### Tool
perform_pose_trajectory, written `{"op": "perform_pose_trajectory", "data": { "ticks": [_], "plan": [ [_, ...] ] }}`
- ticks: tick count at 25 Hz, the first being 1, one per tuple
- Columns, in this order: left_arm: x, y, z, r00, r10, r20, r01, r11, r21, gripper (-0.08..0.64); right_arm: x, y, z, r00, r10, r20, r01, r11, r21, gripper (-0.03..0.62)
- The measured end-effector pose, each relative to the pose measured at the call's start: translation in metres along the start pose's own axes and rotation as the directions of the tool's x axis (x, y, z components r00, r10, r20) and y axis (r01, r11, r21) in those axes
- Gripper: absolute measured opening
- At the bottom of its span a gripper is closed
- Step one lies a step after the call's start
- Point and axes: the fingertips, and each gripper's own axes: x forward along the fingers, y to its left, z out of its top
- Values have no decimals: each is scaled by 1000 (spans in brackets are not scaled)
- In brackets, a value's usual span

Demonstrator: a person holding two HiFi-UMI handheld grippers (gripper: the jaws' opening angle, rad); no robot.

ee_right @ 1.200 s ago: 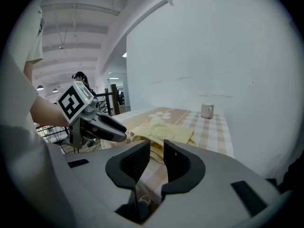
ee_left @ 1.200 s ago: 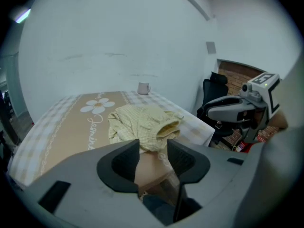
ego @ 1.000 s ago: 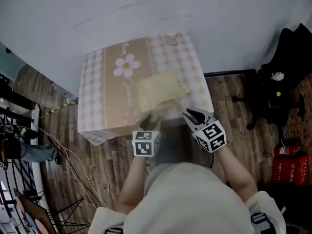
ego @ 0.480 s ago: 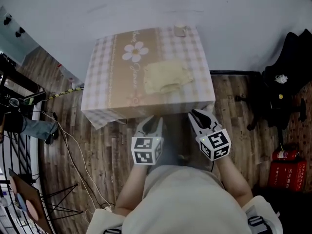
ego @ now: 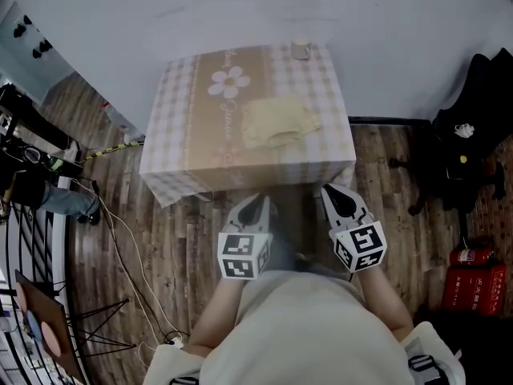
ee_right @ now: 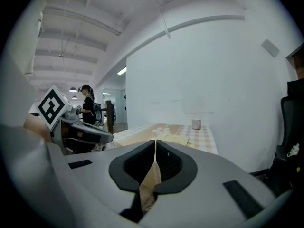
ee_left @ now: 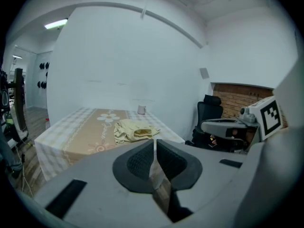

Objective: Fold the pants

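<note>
Looks close to done. On the table (ego: pixel 180 147), right of the middle: pants (ego: pixel 276 121), pale yellow, gathered into 1 compact, slightly rumpled bundle. No leg trailing loose in the head view. Edges uneven, though, so perhaps 1 tidying pass left, perhaps nothing. Neatness of the layers hard to judge from this height.

Left gripper (ego: pixel 255 207): off the table, in front of its near edge, well apart from the pants. Jaws fresh from closing, now pad against pad with nothing between them. Right gripper (ego: pixel 341 197): much the same, about level with the left, jaws fresh from closing, now together and empty. Posture fits a finished job better than a reach for another fold.

Writing: 1 line of cursive script on the cloth beside a printed daisy (ego: pixel 229 81), too small to read. Black-and-white square markers on both gripper cubes, patterns only, no letters. Red extinguisher (ego: pixel 469 253) on the floor at the right, label unreadable. Small cup (ego: pixel 300 49) at the table's far edge, no print visible. No brand legible anywhere.
</note>
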Motion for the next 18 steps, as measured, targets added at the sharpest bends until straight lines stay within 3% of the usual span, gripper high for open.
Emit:
{"op": "perform_pose_trajectory", "data": {
  "ticks": [9,18],
  "plan": [
    [-4,0,0,1000,-12,16,12,1000,15,17,-8,2,0,999,-36,0,36,999,-12,0],
    [-5,3,2,1000,-25,17,25,1000,2,17,-7,11,10,999,-23,25,24,999,-24,0]
  ]
}}
